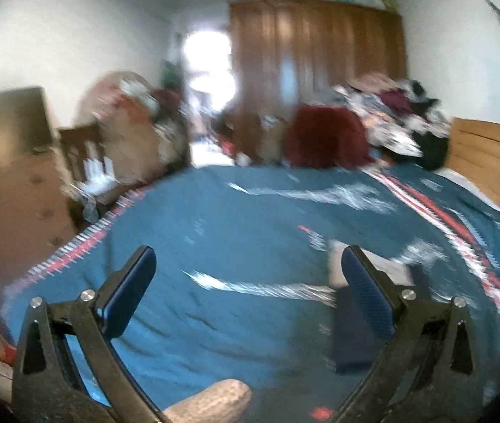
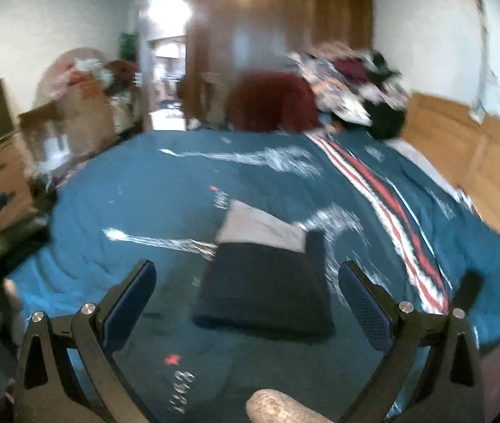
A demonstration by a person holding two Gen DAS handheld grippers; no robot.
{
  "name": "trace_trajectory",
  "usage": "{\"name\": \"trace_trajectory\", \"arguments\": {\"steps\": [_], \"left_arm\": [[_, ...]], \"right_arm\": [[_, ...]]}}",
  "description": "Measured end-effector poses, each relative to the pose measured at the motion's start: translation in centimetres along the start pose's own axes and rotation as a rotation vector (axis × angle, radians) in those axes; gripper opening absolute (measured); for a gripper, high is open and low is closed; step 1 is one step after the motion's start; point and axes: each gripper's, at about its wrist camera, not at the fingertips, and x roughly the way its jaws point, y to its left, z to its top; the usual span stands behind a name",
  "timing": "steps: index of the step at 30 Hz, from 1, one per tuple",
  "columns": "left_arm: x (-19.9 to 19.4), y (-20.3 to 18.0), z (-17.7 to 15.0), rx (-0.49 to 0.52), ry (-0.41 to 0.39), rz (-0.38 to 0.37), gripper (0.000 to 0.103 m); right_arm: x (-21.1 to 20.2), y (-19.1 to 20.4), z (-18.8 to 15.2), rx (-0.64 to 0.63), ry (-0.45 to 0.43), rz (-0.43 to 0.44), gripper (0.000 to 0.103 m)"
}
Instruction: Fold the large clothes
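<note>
A folded dark navy garment [image 2: 267, 285] lies flat on the teal bedspread [image 2: 144, 204], with a folded grey-beige garment [image 2: 260, 227] just behind it. My right gripper [image 2: 248, 278] hovers above the near edge of the navy piece, open and holding nothing. In the left wrist view the same navy piece [image 1: 350, 331] and the grey one [image 1: 391, 268] show behind the right finger [image 1: 366, 292]. My left gripper [image 1: 248, 268] is open over bare bedspread [image 1: 214, 232], to the left of both garments. Both views are motion-blurred.
A heap of unfolded clothes [image 2: 348, 81] and a dark red blanket [image 2: 271, 102] sit at the bed's far end. A wooden wardrobe [image 2: 278, 35] stands behind, a wooden headboard panel [image 2: 468, 148] on the right, cluttered furniture [image 1: 116, 134] on the left.
</note>
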Motion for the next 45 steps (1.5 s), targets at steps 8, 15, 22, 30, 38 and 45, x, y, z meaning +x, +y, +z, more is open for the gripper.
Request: {"name": "trace_trajectory", "arguments": {"steps": [8, 15, 22, 30, 38, 45], "left_arm": [[10.4, 2.9, -11.6, 0.004, 0.357, 0.019, 0.103], [14.3, 3.9, -13.1, 0.02, 0.458, 0.02, 0.103], [13.9, 2.8, -10.8, 0.068, 0.424, -0.03, 0.103], [10.6, -5.6, -12.2, 0.111, 0.41, -0.216, 0.103], [-1.6, -22.6, -10.6, 0.343, 0.288, -0.562, 0.103], [-11.7, -37.0, -11.7, 0.58, 0.278, -0.845, 0.103]], "right_arm": [[10.5, 7.5, -4.8, -0.097, 0.268, 0.078, 0.103], [16.0, 8.6, -9.3, -0.059, 0.408, 0.07, 0.103], [15.8, 4.6, -9.0, 0.061, 0.419, 0.001, 0.103], [7.9, -5.0, -13.1, 0.26, 0.391, -0.192, 0.103], [-5.7, -23.9, -19.7, 0.566, 0.307, -0.528, 0.103], [-14.8, -42.4, -28.7, 0.789, 0.336, -0.877, 0.103]]}}
